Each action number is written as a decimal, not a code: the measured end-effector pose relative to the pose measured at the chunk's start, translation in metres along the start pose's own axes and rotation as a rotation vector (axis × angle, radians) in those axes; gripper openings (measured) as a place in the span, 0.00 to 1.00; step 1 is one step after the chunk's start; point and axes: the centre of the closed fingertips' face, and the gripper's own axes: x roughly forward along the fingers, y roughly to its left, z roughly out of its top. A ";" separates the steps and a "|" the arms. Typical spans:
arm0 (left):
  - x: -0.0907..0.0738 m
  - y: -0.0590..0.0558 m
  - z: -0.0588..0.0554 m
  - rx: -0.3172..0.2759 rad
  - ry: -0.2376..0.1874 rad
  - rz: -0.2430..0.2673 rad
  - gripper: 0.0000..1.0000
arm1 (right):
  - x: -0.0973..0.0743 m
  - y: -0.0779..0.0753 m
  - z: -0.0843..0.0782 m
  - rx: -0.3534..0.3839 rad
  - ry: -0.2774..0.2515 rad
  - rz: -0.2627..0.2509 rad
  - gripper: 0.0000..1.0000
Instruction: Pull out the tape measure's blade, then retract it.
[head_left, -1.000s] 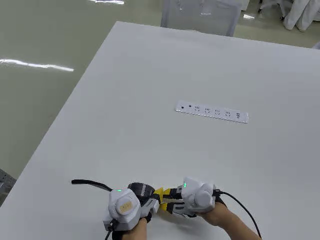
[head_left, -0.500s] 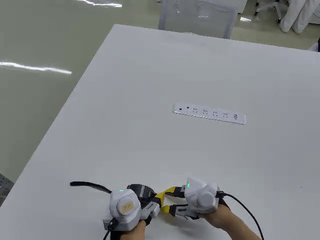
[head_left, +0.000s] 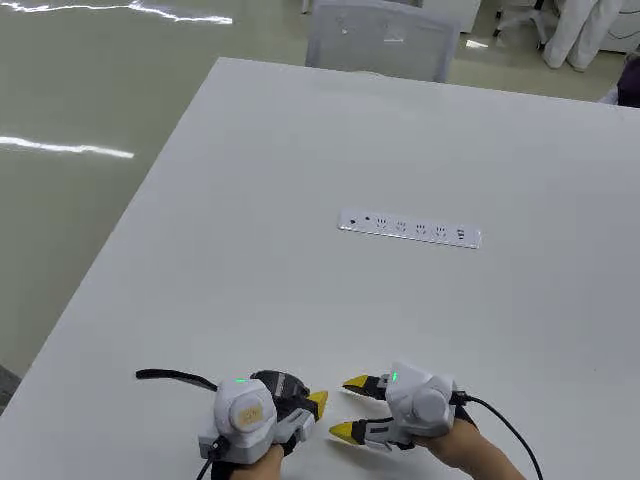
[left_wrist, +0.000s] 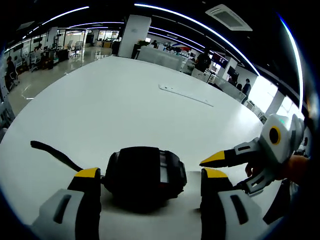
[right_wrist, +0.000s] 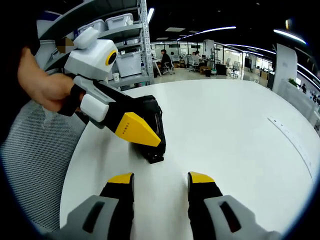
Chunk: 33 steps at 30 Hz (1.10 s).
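Note:
The black tape measure (head_left: 280, 384) lies on the white table (head_left: 300, 200) near its front edge, its black strap (head_left: 170, 377) trailing left. My left gripper (head_left: 296, 398) is open, with the tape measure (left_wrist: 142, 170) between its yellow-tipped jaws and a gap on the right side. To the right, my right gripper (head_left: 349, 407) is open and apart from the case, with nothing between its jaws. In the right gripper view the tape measure (right_wrist: 154, 131) sits behind a left finger (right_wrist: 137, 129). No blade shows outside the case.
A white power strip (head_left: 408, 228) lies across the middle of the table. A grey chair (head_left: 380, 40) stands at the far edge. The table's left edge drops to a shiny floor (head_left: 80, 120).
My right gripper has backed away to the right from the tape measure and now stands open. The left gripper and the case stay put. The head camera has shifted a little.

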 end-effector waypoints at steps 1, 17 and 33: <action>0.000 0.001 0.000 0.006 0.002 -0.001 0.81 | -0.002 0.000 -0.001 0.001 0.001 -0.003 0.43; -0.011 0.001 0.000 0.123 0.043 -0.104 0.95 | -0.046 -0.002 -0.018 0.089 0.011 -0.088 0.60; -0.023 0.007 -0.007 0.304 0.099 -0.231 0.99 | -0.087 -0.006 -0.041 0.192 0.012 -0.212 0.75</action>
